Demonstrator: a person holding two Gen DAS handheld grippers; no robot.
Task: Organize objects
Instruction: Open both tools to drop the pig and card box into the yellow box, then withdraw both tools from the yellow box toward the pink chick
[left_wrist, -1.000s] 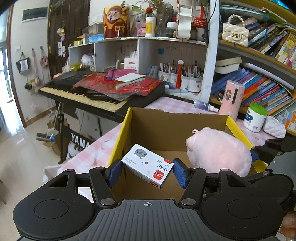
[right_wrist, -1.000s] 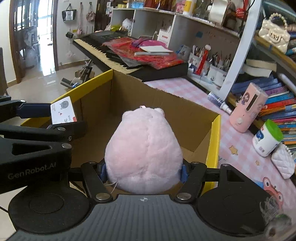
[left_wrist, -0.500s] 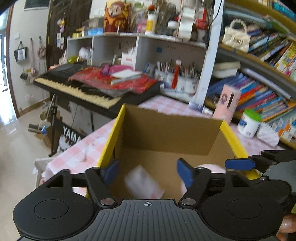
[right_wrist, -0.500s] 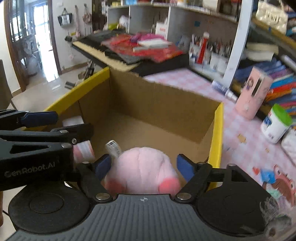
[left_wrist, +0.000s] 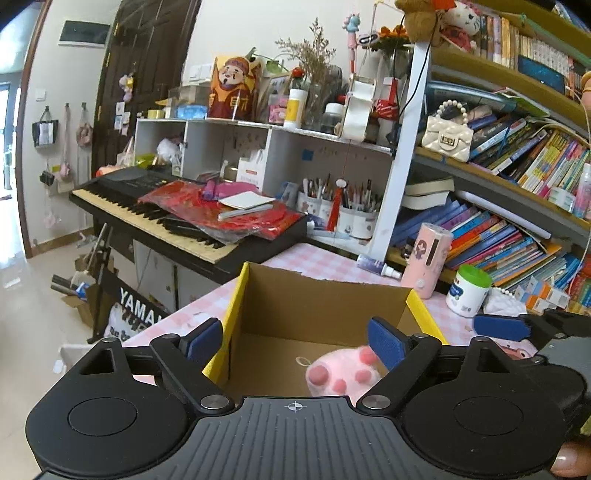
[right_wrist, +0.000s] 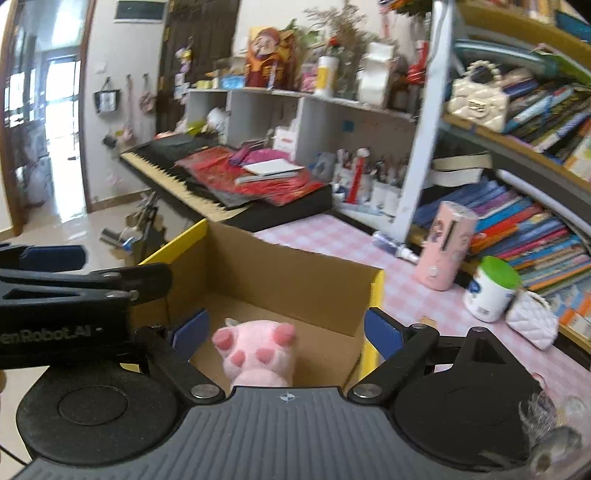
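— Behind the table? A keyboard (left_wrist: 177, 218) under red cloth (left_wrist: 221, 210), beside pen cups (left_wrist: 343, 214).

— And at right? A pink cylinder (left_wrist: 428, 258) near a green-lidded jar (left_wrist: 467, 291), below shelves of books (left_wrist: 517, 229).

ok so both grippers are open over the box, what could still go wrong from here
1. The pink plush toy lies paws-up in the brown cardboard box with yellow edges, right under the right gripper, whose jaws have just been opening; a low pull-back might snag it.
2. The left gripper, also just opening with nothing between its jaws, hangs by the box's yellow left edge and could knock it.
3. The right gripper could bump the nearby green-lidded white jar.
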